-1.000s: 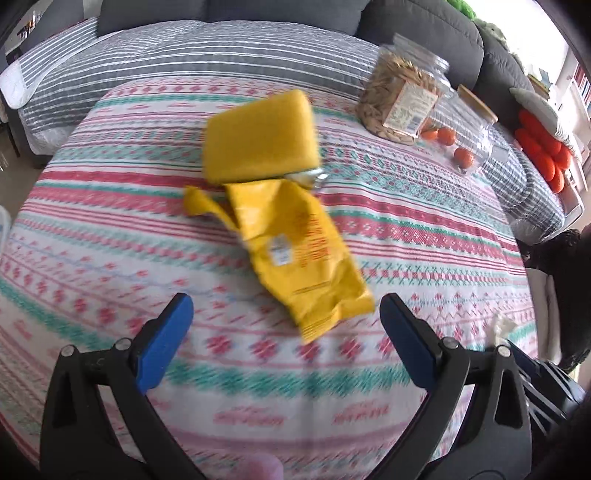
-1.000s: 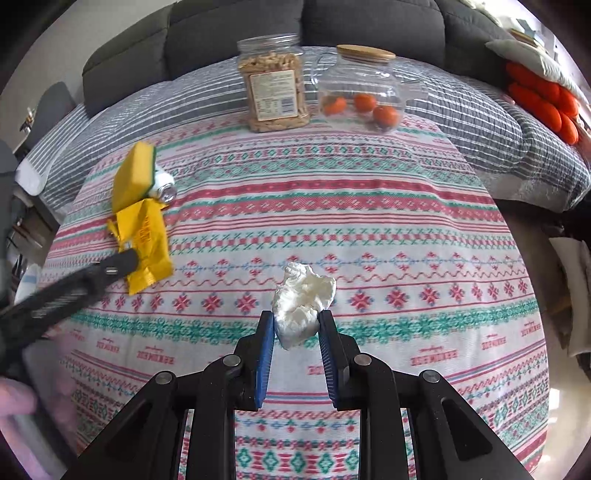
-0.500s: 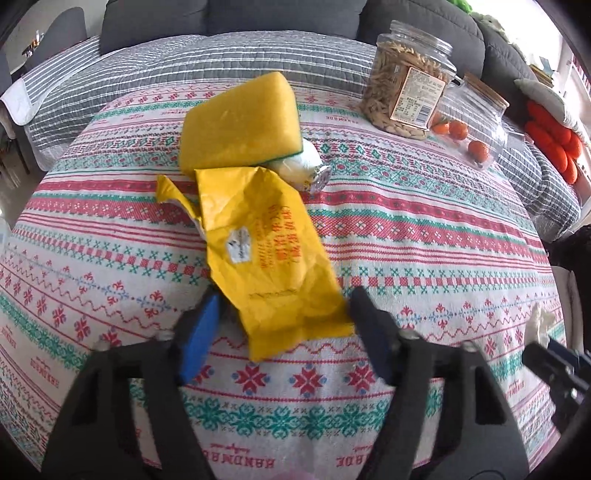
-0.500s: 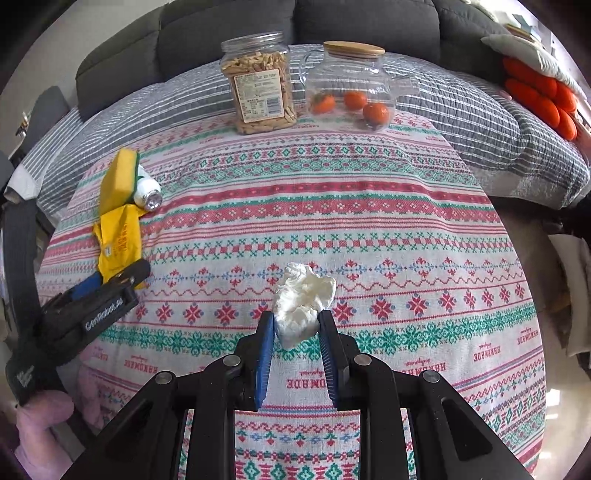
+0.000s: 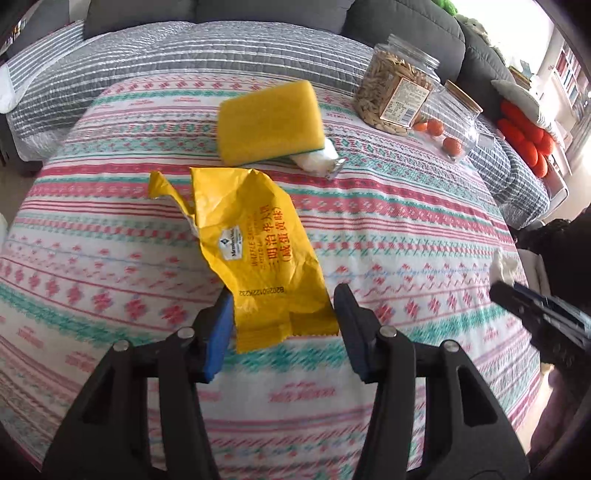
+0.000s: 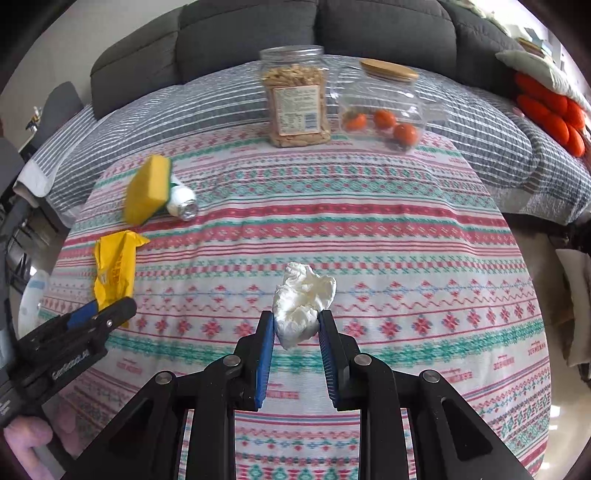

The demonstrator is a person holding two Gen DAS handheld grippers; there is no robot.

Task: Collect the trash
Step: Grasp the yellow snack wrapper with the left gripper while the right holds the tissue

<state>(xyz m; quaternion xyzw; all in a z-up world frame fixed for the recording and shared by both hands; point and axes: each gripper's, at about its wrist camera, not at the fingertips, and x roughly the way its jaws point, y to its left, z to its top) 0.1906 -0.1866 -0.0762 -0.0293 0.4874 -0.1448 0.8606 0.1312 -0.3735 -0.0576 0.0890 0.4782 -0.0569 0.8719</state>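
A crumpled yellow snack wrapper (image 5: 255,251) lies on the patterned tablecloth (image 5: 406,229). My left gripper (image 5: 282,317) straddles the wrapper's near end with its jaws partly closed on either side, the left pad touching the edge. The wrapper (image 6: 114,269) and the left gripper (image 6: 99,314) also show in the right wrist view. My right gripper (image 6: 296,325) is shut on a crumpled white tissue (image 6: 303,302) and holds it above the cloth. The tissue (image 5: 504,264) shows at the right edge of the left wrist view.
A yellow sponge (image 5: 267,122) leans on a small white bottle (image 5: 317,160) behind the wrapper. A jar of nuts (image 6: 295,98) and a lidded glass jar with tomatoes (image 6: 386,107) stand at the table's far side. A grey sofa (image 6: 258,33) lies beyond.
My left gripper has moved forward over the wrapper's near end and its jaws have narrowed around it. My right gripper still holds the tissue, nearly still.
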